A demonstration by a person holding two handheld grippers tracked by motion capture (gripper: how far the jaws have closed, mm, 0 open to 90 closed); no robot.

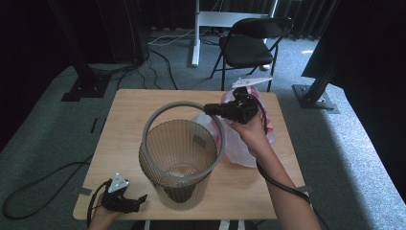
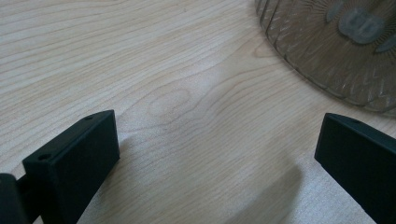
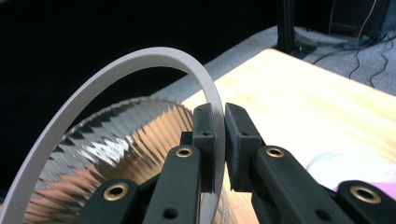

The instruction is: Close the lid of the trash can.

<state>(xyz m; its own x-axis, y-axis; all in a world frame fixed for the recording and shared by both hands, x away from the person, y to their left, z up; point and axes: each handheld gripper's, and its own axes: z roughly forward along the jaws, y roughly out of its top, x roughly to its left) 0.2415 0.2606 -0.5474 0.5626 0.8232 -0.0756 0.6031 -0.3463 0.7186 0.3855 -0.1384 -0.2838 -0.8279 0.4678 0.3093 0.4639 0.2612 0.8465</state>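
**A:** What sits nearest the person?

**B:** At the near left corner of the wooden table (image 1: 124, 120), the left gripper (image 1: 136, 200) rests in the person's left hand, low on the tabletop. In the left gripper view its two black jaws stand wide apart with nothing between them, just bare wood grain. The ribbed base of the bin shows at the upper right of that view.

**A:** And the bin itself?

**B:** A translucent brown ribbed waste bin (image 1: 178, 158) stands upright near the table's front middle, just right of the left gripper.

**A:** What about the ring?

**B:** A grey ring (image 1: 165, 109) hangs tilted over the bin's mouth. Its near side sits low around the bin's rim, its far side is lifted higher. The right gripper (image 1: 209, 108), held in the person's right hand (image 1: 249, 134), is clamped on the ring's right far edge. In the right gripper view the jaws are nearly together, pinching the thin grey band (image 3: 212, 98) between them.

**A:** Anything beyond?

**B:** A crumpled clear and pink plastic bag (image 1: 239, 143) lies on the table behind the right hand. Farther off, on the carpet, stands a black folding chair (image 1: 249, 43).
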